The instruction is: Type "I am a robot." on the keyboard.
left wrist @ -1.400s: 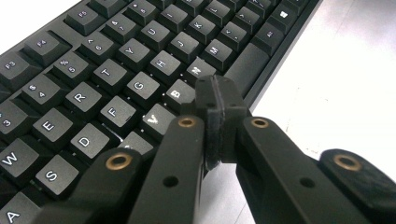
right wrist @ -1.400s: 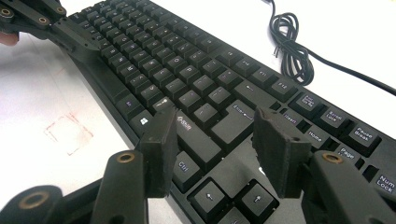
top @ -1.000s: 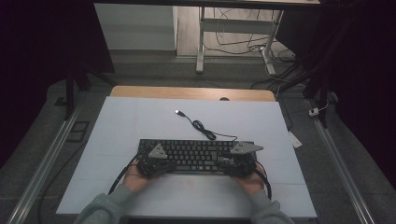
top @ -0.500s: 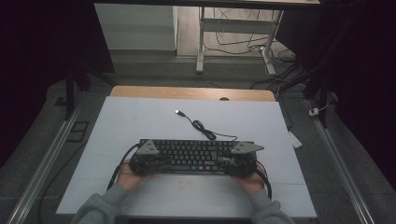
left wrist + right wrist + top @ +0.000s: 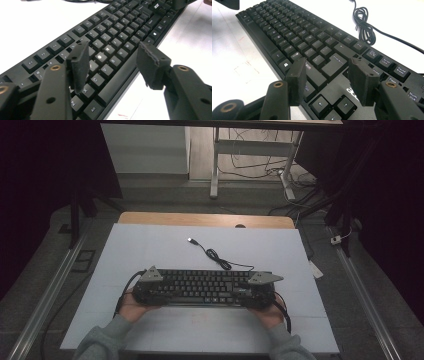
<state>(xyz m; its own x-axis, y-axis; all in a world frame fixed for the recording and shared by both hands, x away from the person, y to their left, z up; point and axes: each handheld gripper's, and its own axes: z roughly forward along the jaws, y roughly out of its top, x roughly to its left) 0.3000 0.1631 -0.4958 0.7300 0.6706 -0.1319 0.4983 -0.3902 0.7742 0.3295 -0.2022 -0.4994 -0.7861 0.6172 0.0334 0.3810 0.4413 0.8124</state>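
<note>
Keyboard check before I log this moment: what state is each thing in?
Keyboard: flat on the table, keys up.
Keyboard cable: unplugged, plug end loose on the table, partly coiled.
Left gripper: jaws just opened, nothing clamped between them, over the keys.
Right gripper: jaws open above the keyboard's right end.

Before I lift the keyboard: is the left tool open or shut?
Open. The left tool has just been opening; its pads stand apart above the keyboard, pressing on nothing.
</note>
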